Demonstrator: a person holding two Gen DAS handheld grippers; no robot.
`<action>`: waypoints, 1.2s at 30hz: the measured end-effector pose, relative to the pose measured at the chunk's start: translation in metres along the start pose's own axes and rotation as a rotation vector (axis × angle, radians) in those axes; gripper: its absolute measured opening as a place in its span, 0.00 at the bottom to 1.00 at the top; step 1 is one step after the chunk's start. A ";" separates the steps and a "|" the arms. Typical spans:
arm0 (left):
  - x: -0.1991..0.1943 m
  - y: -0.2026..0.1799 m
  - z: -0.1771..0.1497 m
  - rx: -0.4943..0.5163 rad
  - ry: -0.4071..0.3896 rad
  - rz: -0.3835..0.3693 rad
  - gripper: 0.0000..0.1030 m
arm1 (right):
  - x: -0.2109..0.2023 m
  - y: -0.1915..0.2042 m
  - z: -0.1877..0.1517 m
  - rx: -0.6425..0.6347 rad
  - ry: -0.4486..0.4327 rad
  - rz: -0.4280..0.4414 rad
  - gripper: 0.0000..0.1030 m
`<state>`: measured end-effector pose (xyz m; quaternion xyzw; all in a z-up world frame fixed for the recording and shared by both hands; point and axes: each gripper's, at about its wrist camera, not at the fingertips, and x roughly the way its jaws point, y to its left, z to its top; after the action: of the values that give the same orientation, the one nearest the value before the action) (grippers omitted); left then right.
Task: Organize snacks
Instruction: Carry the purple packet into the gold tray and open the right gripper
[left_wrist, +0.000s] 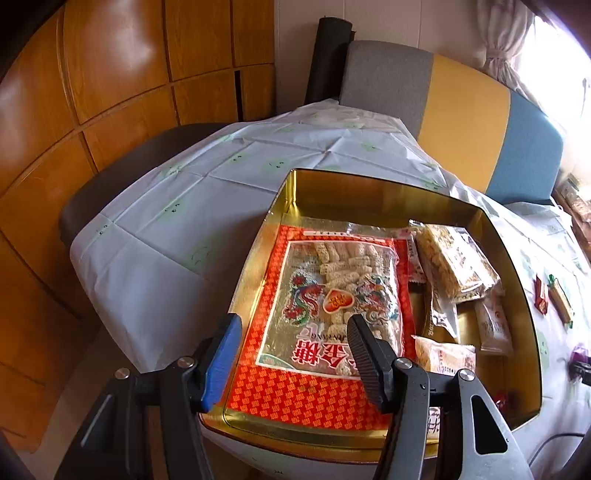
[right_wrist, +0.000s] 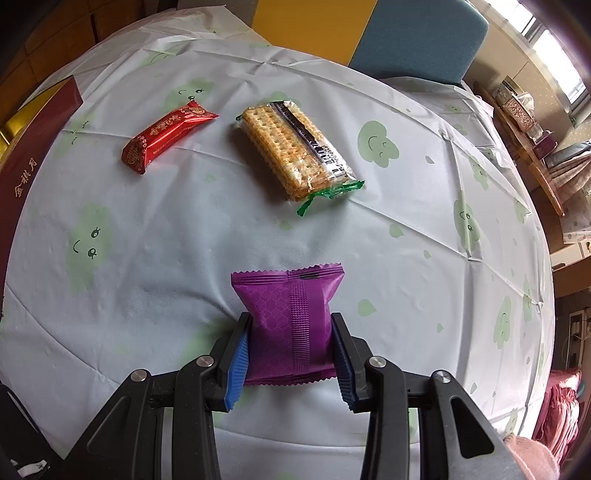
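Observation:
A gold tin (left_wrist: 369, 184) stands on the table and holds a large red candy bag (left_wrist: 332, 314) and several small snack packs (left_wrist: 456, 258). My left gripper (left_wrist: 291, 328) is open and empty, above the tin's near left part. My right gripper (right_wrist: 291, 332) is shut on a purple snack pack (right_wrist: 291, 317), just over the tablecloth. A red snack bar (right_wrist: 166, 136) and a cracker pack (right_wrist: 295, 151) lie on the cloth beyond it. The tin's dark red outer wall (right_wrist: 33, 144) shows at the left edge of the right wrist view.
The table has a pale cloth with green smiley prints (right_wrist: 369, 258). A grey, yellow and blue chair back (left_wrist: 461, 118) stands behind the table. Wooden cabinets (left_wrist: 92, 92) are at the left. A shelf with items (right_wrist: 521, 110) is at the far right.

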<state>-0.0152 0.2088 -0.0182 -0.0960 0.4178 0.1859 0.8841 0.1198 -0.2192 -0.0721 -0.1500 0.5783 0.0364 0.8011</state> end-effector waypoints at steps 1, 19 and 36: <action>0.000 0.000 0.000 0.001 -0.001 -0.003 0.58 | 0.000 0.000 0.000 0.000 0.000 -0.001 0.40; -0.002 -0.004 -0.003 0.010 -0.005 -0.023 0.58 | -0.049 0.037 0.007 -0.034 -0.129 0.132 0.39; -0.004 -0.003 -0.006 0.016 -0.004 -0.033 0.58 | -0.121 0.214 0.017 -0.347 -0.297 0.469 0.39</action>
<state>-0.0204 0.2026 -0.0193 -0.0952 0.4157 0.1681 0.8887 0.0465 0.0035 0.0034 -0.1402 0.4590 0.3395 0.8090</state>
